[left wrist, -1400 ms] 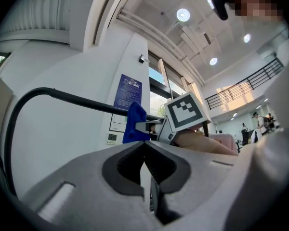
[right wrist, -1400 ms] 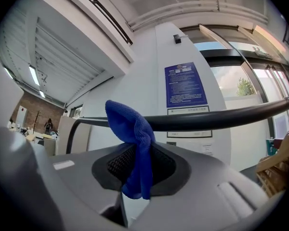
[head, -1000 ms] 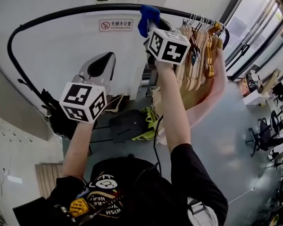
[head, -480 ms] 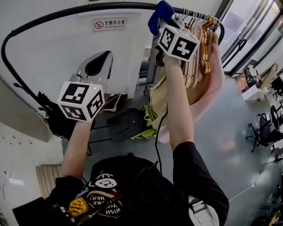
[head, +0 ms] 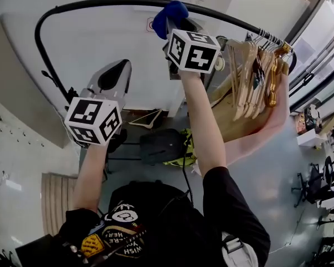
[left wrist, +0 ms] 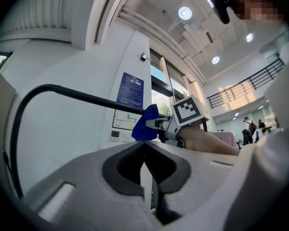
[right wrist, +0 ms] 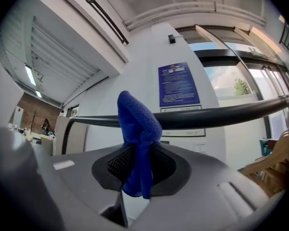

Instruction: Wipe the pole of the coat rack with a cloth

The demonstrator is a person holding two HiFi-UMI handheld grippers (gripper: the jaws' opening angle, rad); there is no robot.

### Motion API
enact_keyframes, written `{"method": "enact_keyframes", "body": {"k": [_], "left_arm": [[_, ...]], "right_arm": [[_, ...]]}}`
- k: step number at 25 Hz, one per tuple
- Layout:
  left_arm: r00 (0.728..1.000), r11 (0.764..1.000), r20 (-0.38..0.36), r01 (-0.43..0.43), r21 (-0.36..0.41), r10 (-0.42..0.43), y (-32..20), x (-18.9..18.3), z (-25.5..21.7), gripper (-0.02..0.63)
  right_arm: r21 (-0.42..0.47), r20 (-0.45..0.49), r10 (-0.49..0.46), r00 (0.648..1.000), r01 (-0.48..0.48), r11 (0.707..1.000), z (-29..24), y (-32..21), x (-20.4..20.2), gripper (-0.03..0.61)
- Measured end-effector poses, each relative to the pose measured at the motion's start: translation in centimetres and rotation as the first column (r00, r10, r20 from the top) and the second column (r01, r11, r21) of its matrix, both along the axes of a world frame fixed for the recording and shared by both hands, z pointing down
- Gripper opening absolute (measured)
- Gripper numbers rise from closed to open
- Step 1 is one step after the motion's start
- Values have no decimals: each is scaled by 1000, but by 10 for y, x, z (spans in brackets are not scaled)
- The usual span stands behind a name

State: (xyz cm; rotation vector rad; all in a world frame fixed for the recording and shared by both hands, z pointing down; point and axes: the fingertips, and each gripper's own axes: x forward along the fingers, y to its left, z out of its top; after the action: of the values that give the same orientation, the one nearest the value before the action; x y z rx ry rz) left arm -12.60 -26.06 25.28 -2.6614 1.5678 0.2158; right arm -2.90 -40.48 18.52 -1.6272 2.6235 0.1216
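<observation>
The coat rack's black pole [head: 106,3] runs across the top of the head view and bends down at the left; it also crosses the right gripper view [right wrist: 216,114] and the left gripper view [left wrist: 82,97]. A blue cloth [right wrist: 137,129] is pinched in my right gripper [head: 171,24], which is shut on it and holds it up against the pole. The same cloth [head: 170,15] bunches over the pole in the head view. My left gripper [head: 108,85] hangs lower and to the left, shut with nothing in it, apart from the pole.
Several wooden hangers [head: 256,71] with a tan and pink garment [head: 250,124] hang on the pole to the right of the cloth. A white wall with a blue notice [right wrist: 178,84] is behind. A dark bag [head: 158,146] lies on the floor below.
The right gripper with the cloth has slid left along the pole, away from the hangers. The head view has shifted, showing more pole at the right. The left gripper has stayed roughly in place.
</observation>
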Motion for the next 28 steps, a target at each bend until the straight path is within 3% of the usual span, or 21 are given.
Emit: {"method": "enact_keyframes", "body": {"k": [7,13,19,23,28], "left_arm": [[990,990,7,140,20,-140,10,-74,-8,3],[987,987,1,162,19,-162,13,-94,-10,3],[996,995,-10,93,21,-93,4,-67,-12,3],[1000,1000,-11,-24,21,24,-12,-11,-10,3],[985,985,-6,-174,17,174,-22,68,-6,3]], "right_arm": [[-1,-33,-140,990,140,990,1,6,-107,77],[-13,-69,-163,984,162,987,0,7,-143,77],[-11,-57,-90,994,89,996,0,3,-93,77],[-9,-34,14,999,-14,1000,0,0,-17,77],[-19,-23,130,991,-130,991,1,-4,74,77]]}}
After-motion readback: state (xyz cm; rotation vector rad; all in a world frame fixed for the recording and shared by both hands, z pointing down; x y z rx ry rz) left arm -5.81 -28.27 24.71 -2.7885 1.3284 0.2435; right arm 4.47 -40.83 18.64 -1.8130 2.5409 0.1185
